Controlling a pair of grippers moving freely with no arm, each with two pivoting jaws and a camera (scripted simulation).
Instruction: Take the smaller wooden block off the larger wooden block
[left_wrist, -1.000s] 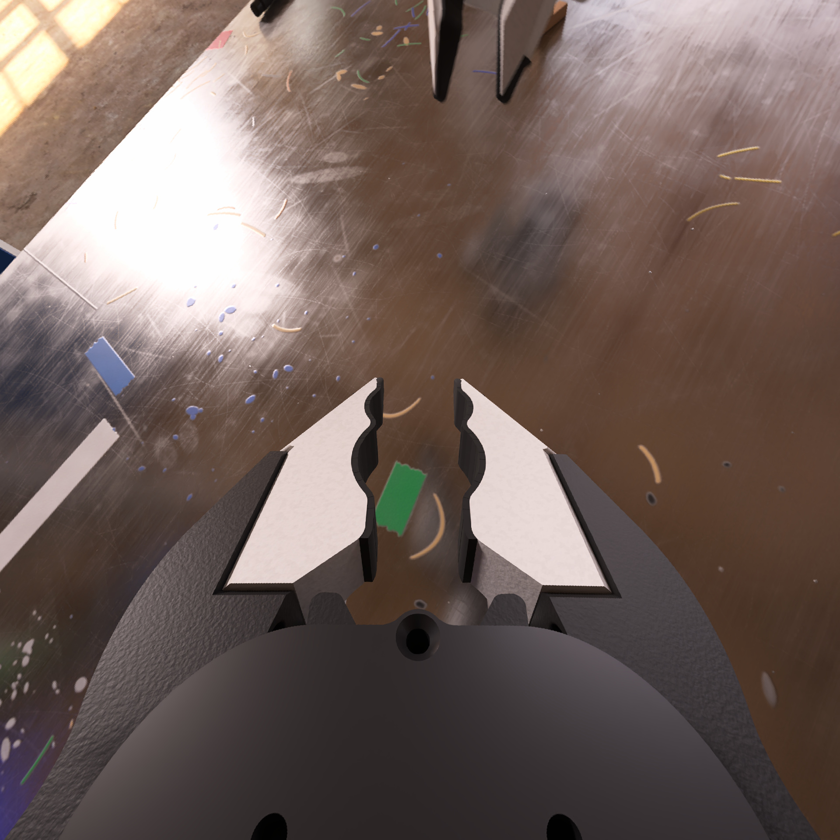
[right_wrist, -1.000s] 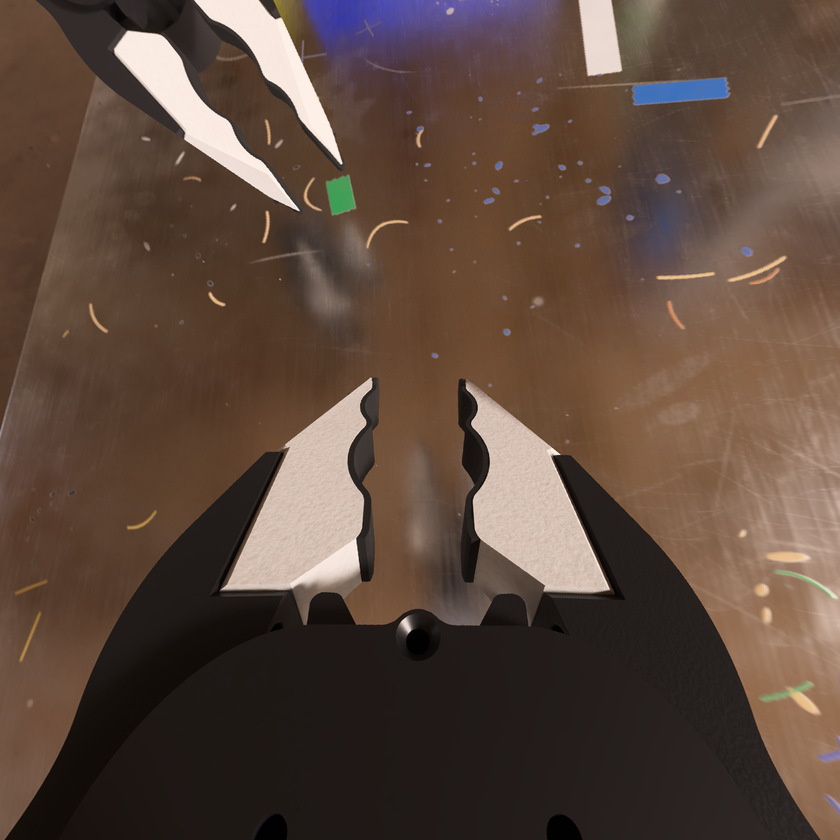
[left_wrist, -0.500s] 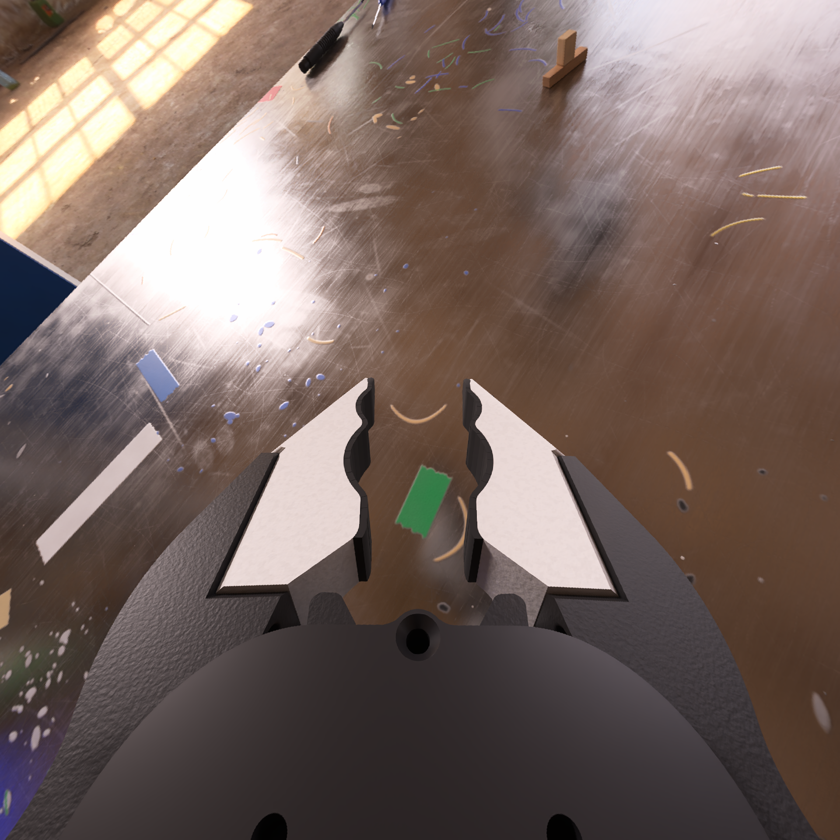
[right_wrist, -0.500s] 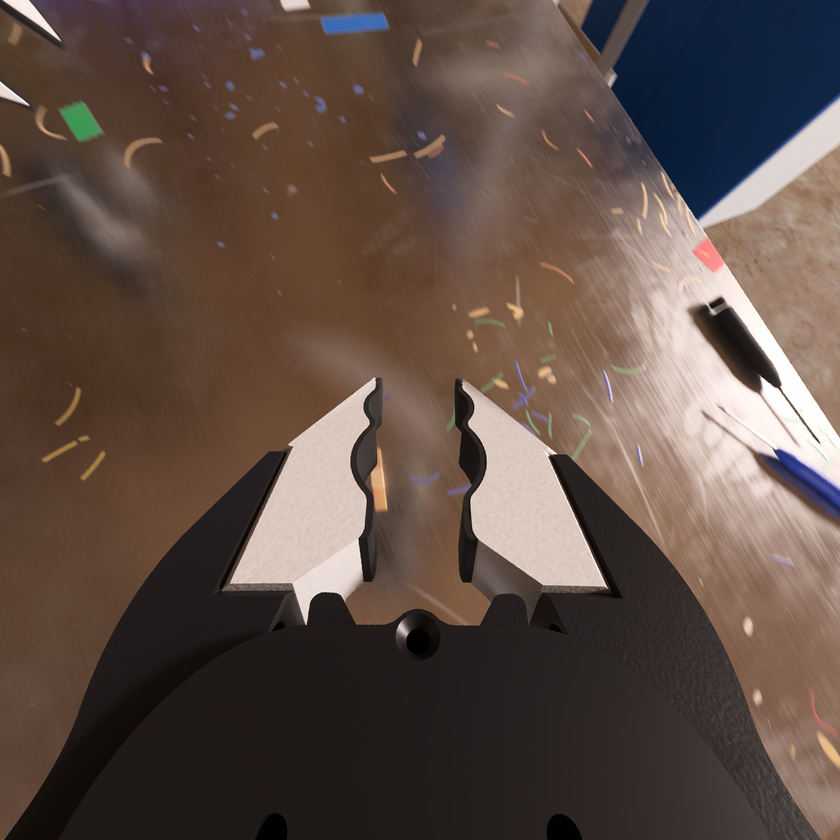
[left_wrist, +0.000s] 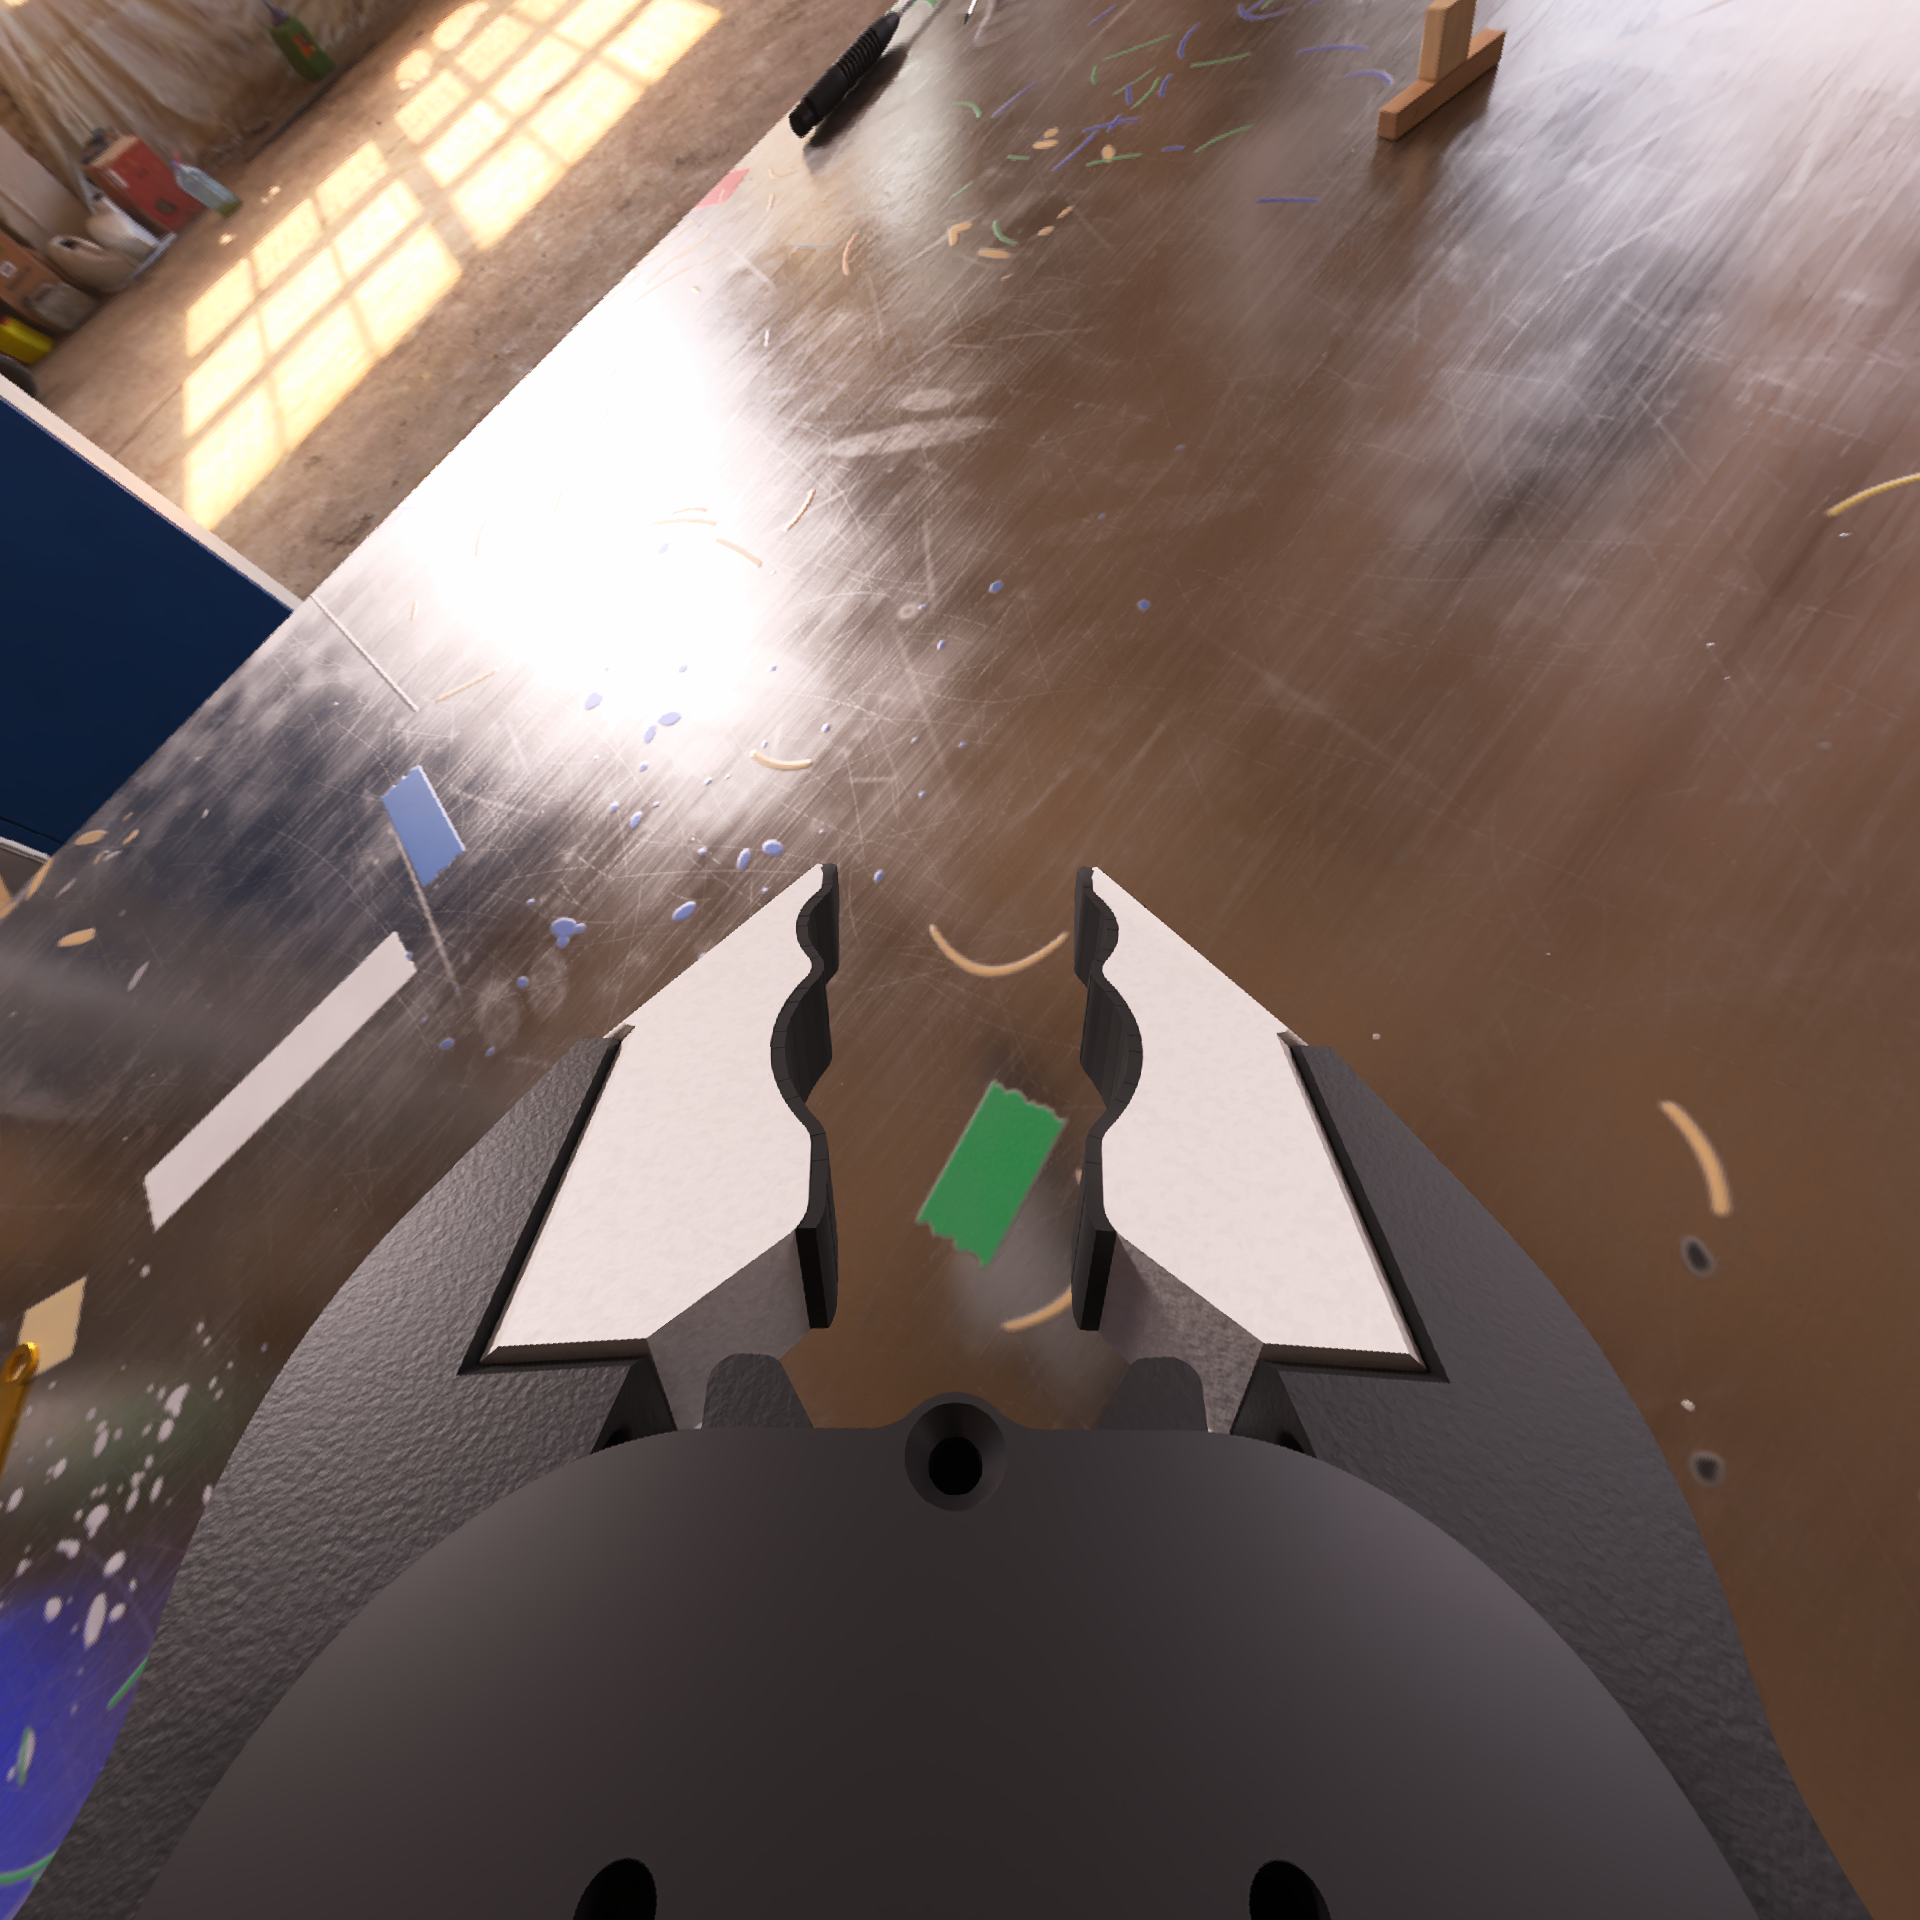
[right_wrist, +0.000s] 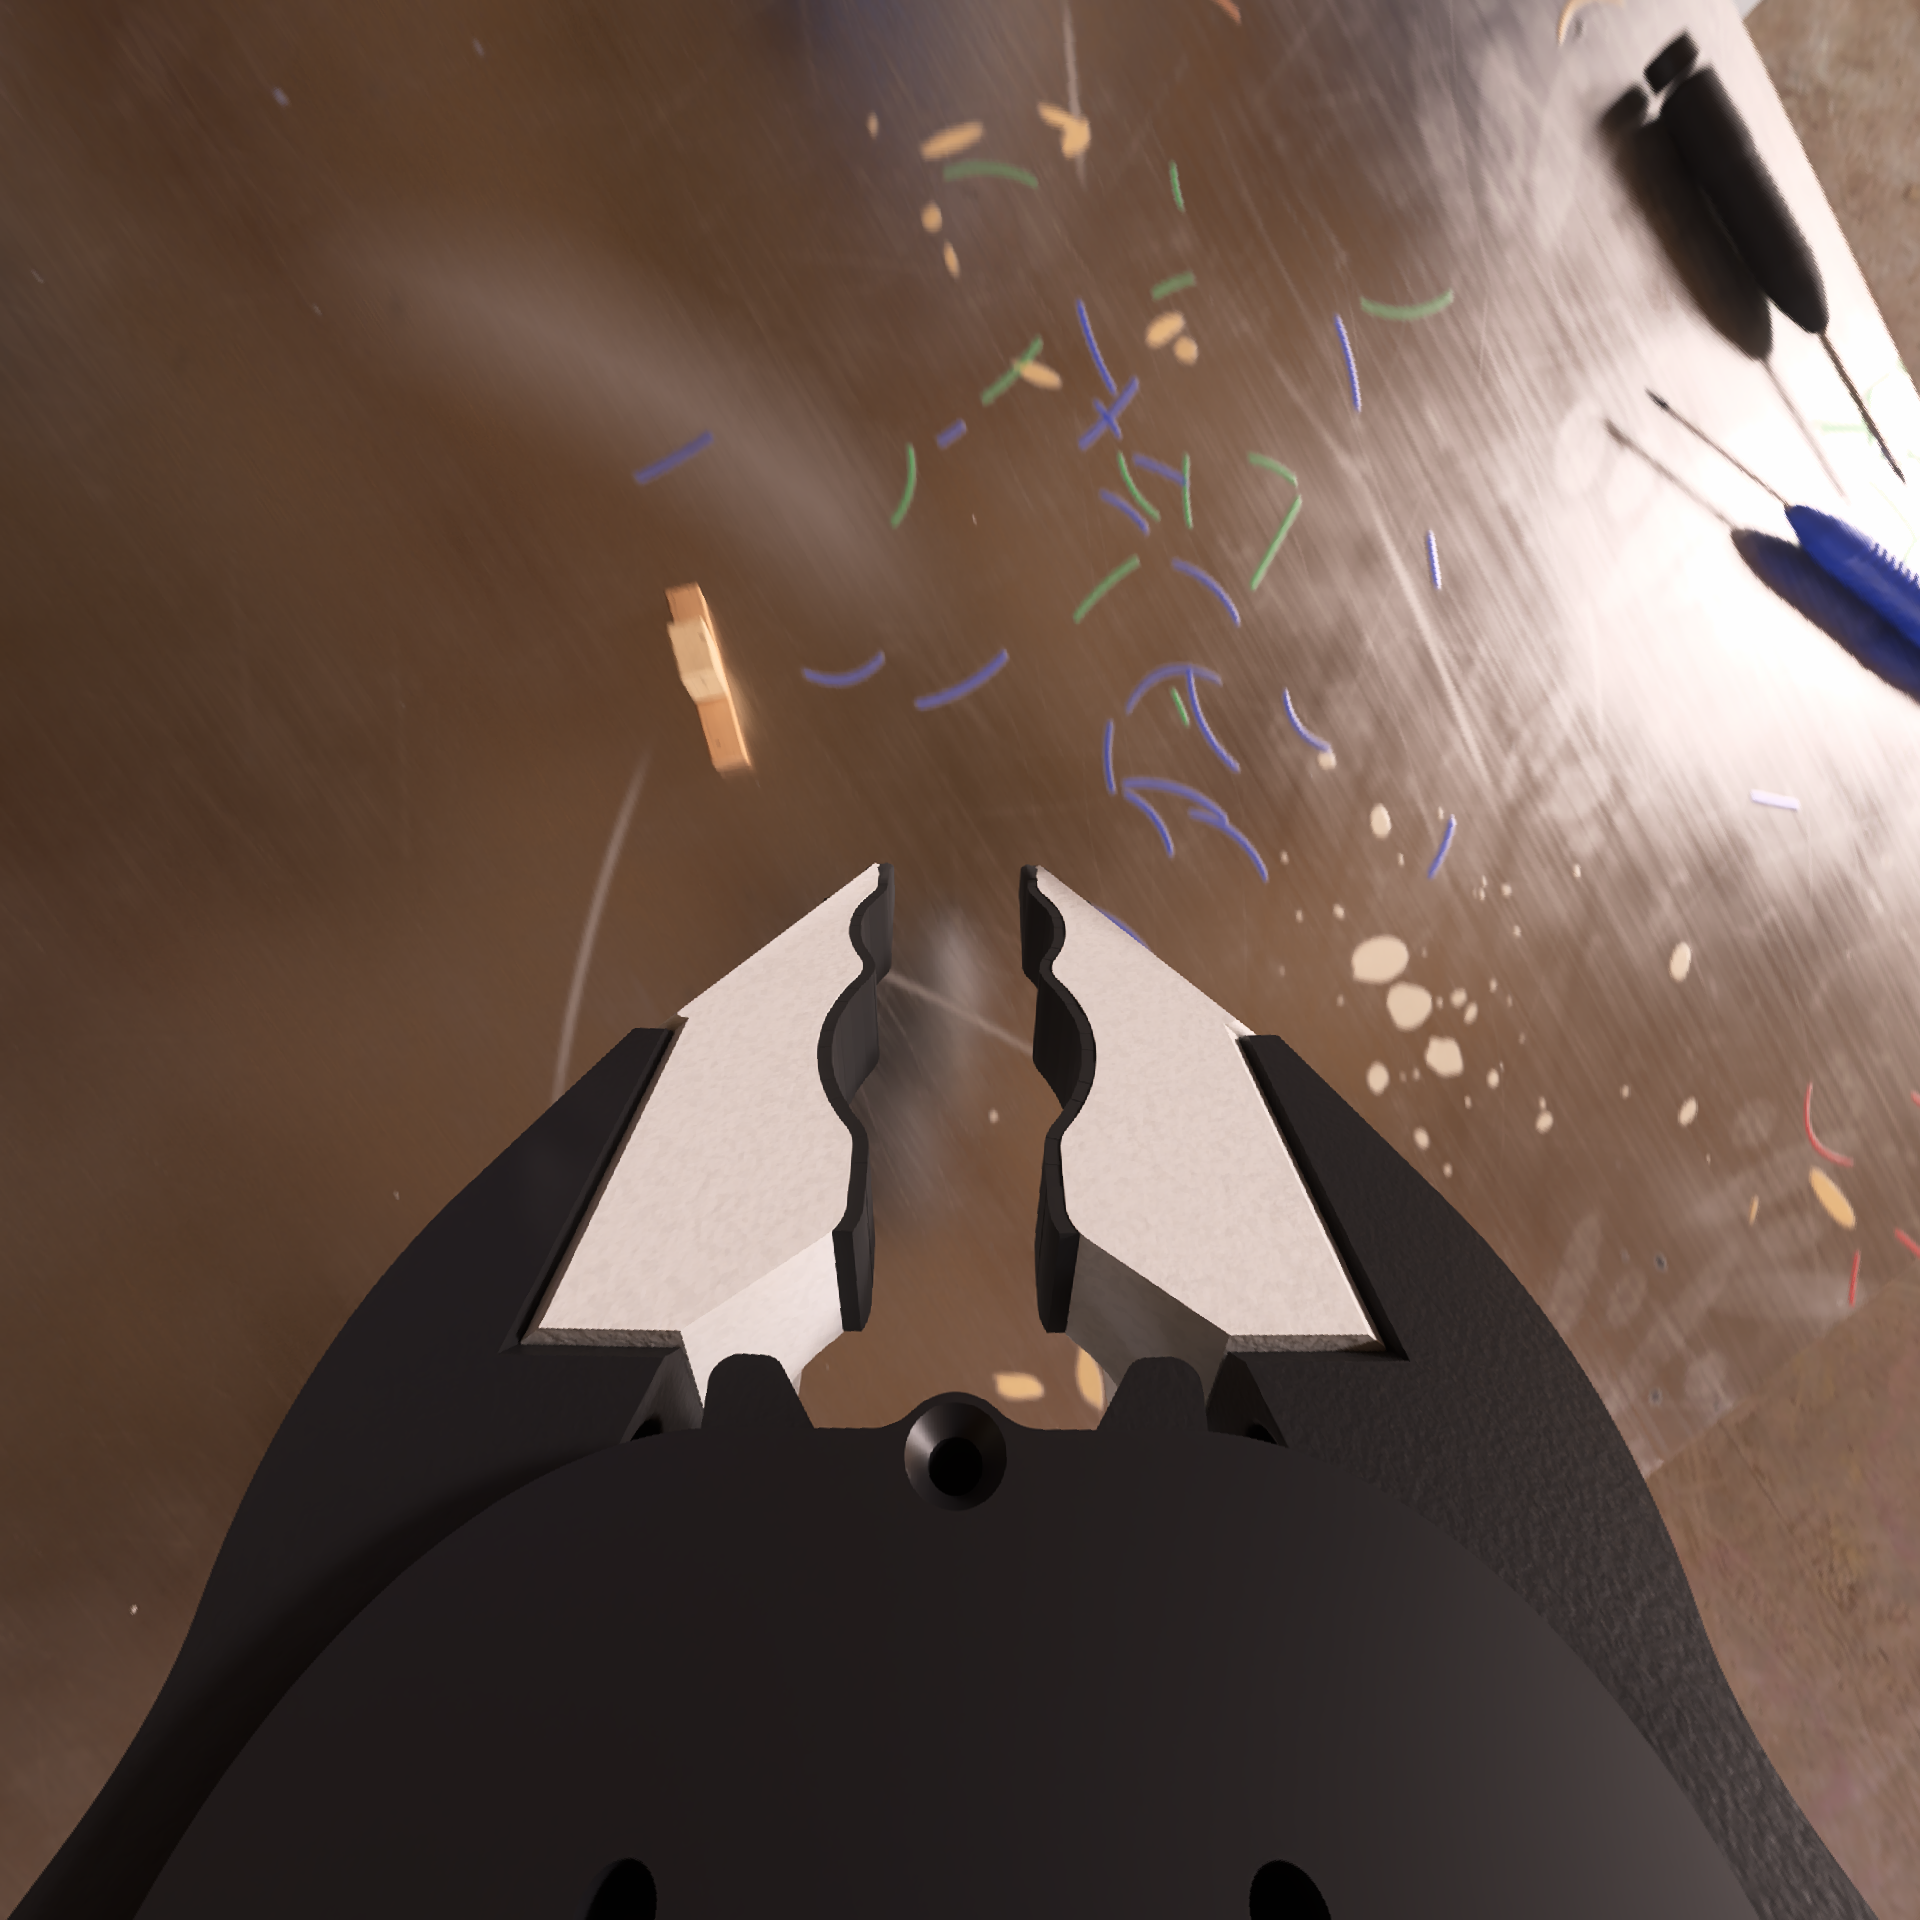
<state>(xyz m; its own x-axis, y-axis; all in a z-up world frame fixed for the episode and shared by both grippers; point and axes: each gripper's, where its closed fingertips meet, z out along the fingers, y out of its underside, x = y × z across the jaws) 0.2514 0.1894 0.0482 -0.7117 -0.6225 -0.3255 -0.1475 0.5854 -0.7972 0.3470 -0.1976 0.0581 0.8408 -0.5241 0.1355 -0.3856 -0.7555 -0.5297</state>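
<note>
smaller wooden block (left_wrist: 1449, 31) – upright | larger wooden block (left_wrist: 1439, 99) – lies flat

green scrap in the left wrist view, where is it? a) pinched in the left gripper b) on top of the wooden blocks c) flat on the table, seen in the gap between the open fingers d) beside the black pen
c: the green scrap lies flat on the table, seen in the gap between the fingers of the open left gripper, and nothing grips it.
</note>
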